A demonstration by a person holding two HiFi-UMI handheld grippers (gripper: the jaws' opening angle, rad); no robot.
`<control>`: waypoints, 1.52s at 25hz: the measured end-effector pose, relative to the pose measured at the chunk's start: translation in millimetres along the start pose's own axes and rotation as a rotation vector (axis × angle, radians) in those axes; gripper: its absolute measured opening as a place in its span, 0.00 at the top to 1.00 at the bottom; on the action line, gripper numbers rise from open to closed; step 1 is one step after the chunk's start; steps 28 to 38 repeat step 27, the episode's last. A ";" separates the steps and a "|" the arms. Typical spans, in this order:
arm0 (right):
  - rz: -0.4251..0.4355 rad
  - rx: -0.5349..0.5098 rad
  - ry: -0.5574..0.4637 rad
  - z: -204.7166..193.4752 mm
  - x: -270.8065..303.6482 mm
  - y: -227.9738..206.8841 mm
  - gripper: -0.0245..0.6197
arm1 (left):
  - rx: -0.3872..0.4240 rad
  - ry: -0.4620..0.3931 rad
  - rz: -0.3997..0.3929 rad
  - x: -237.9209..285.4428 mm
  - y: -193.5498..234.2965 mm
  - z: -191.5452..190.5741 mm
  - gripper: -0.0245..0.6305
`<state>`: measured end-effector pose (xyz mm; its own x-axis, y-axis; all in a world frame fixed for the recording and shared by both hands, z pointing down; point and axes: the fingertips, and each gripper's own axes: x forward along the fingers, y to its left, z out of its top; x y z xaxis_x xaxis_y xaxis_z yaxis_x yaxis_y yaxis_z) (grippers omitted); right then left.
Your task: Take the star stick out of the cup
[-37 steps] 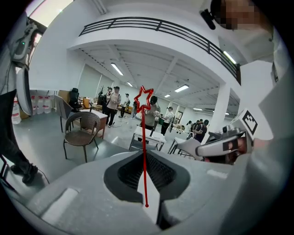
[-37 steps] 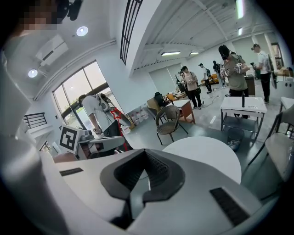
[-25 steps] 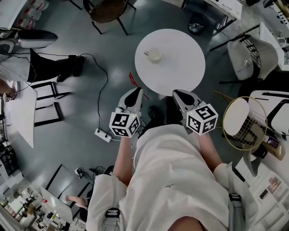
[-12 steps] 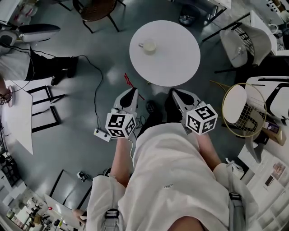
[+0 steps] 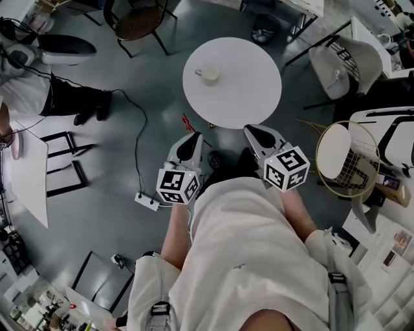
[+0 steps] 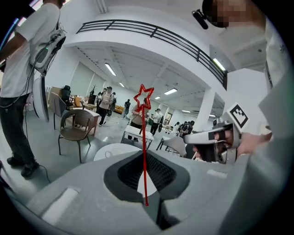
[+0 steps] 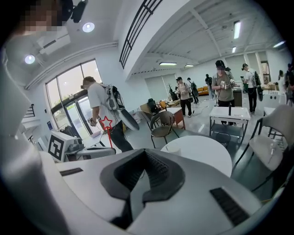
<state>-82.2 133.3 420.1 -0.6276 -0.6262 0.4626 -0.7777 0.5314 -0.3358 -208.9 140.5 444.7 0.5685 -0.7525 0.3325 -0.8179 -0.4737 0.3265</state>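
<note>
A thin red star stick (image 6: 144,156) stands upright between the jaws of my left gripper (image 6: 146,204), which is shut on its lower end; the star (image 6: 143,97) is at the top. In the head view the left gripper (image 5: 191,138) is below the round white table (image 5: 246,90), off its near edge, with the stick's red tip (image 5: 187,122) just ahead of it. The white cup (image 5: 208,74) sits on the table's far left part. My right gripper (image 5: 253,130) is beside the table's near edge, jaws shut with nothing in them. The right gripper view shows the star (image 7: 106,123) and the cup (image 7: 173,148).
A brown chair (image 5: 138,19) stands beyond the table at the far left. A white chair (image 5: 336,68) and a wire-frame side table (image 5: 343,165) are at the right. A cable and power strip (image 5: 147,201) lie on the grey floor at the left. People stand about the hall.
The table and cup have drifted a little left and up in the head view. Both grippers stay at the table's near edge, and the left one still holds the stick.
</note>
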 end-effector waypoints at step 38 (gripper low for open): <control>0.017 0.002 0.004 -18.5 -16.6 14.1 0.95 | 0.012 0.010 -0.013 -15.5 -16.5 -9.3 0.93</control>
